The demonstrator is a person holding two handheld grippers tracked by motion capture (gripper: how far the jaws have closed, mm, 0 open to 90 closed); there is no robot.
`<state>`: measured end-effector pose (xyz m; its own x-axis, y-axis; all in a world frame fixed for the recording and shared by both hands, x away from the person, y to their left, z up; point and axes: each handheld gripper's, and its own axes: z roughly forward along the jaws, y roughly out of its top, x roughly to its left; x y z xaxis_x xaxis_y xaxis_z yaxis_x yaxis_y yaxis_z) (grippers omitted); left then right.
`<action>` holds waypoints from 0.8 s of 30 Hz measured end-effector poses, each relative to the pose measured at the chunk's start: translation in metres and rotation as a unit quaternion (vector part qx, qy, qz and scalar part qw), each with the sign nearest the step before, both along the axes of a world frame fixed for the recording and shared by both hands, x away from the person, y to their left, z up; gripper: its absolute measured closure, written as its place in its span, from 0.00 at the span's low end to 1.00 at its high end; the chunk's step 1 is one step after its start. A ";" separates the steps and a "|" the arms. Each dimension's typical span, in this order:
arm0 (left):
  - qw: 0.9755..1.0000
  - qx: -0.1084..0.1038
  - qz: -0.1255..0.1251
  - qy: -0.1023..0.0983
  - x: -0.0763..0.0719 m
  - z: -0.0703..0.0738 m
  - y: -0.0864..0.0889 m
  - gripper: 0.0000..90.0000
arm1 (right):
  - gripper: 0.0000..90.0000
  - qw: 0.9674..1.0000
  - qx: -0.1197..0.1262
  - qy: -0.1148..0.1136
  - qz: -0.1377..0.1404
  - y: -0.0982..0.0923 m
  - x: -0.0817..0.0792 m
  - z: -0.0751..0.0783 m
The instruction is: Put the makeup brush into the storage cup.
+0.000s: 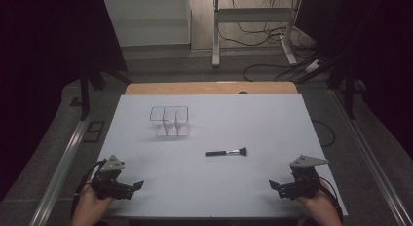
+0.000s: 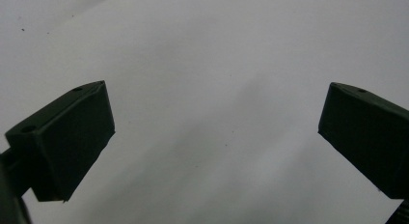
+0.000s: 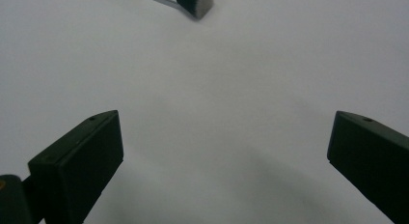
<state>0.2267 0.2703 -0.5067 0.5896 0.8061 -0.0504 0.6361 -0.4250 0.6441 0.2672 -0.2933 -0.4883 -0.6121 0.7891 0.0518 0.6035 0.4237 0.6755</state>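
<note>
Two grippers sit low at the near edge of your white table (image 1: 146, 197), one at each corner, and both are empty. Starting at your left: the left gripper (image 1: 137, 186) points inward across the surface, its jaws spread wide apart with only bare table between them. Farther back and a little to the right stands a clear plastic organizer (image 1: 169, 121) with several compartments, upright and well apart from both hands. Right of it, nearer you, a makeup brush (image 1: 226, 152) lies flat, dark handle to the left, bristles to the right. At your right, the right gripper (image 1: 274, 186) also gapes fully, the brush lying ahead of it, untouched.
</note>
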 end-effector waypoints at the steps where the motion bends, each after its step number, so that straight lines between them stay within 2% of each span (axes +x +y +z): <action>1: 1.000 0.000 0.000 0.000 0.000 0.000 0.000 0.00 | 0.00 1.000 0.000 0.000 0.000 0.000 0.000 0.000; 13: 1.000 0.005 -0.002 0.002 0.000 -0.001 0.000 0.00 | 0.00 1.000 -0.004 -0.003 -0.004 0.000 0.000 0.001; 24: 1.000 0.009 -0.003 0.005 0.001 -0.002 0.000 0.00 | 0.00 1.000 -0.016 -0.004 0.001 0.009 0.000 0.003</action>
